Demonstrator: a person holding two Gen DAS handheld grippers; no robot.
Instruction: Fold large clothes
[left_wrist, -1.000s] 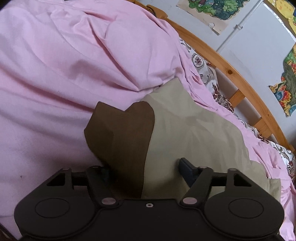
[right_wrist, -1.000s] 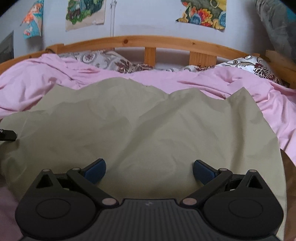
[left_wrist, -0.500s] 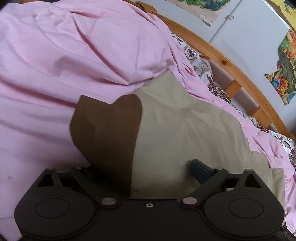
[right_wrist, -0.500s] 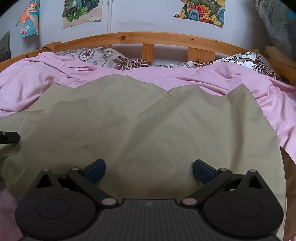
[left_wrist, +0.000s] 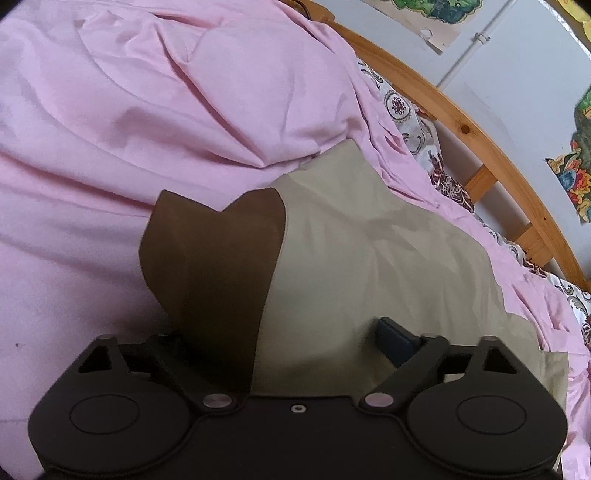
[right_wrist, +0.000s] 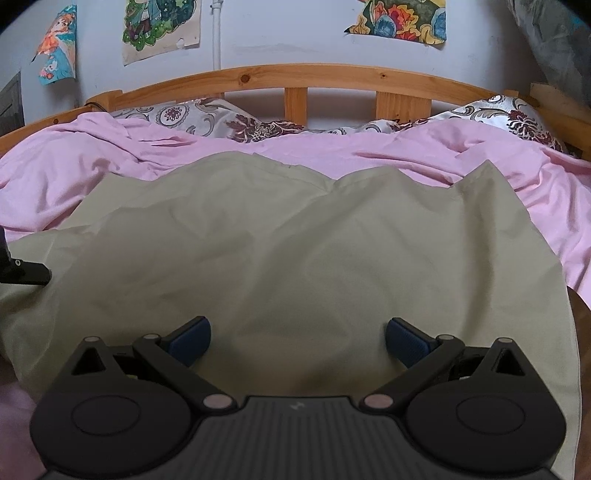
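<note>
A large khaki garment lies spread over the pink bedding. In the left wrist view the khaki garment has a dark brown panel at its left end. My left gripper is open, its fingers wide apart over the seam between the brown and khaki cloth; the cloth hides its left fingertip. My right gripper is open, with both blue pads resting low over the near edge of the khaki cloth.
A wooden headboard and patterned pillows stand behind the garment. Posters hang on the wall. The left gripper's black body shows at the left edge of the right wrist view.
Both grippers stay open. The left wrist view wobbled slightly over the brown panel. The right wrist view has drawn back a little, showing more wall.
</note>
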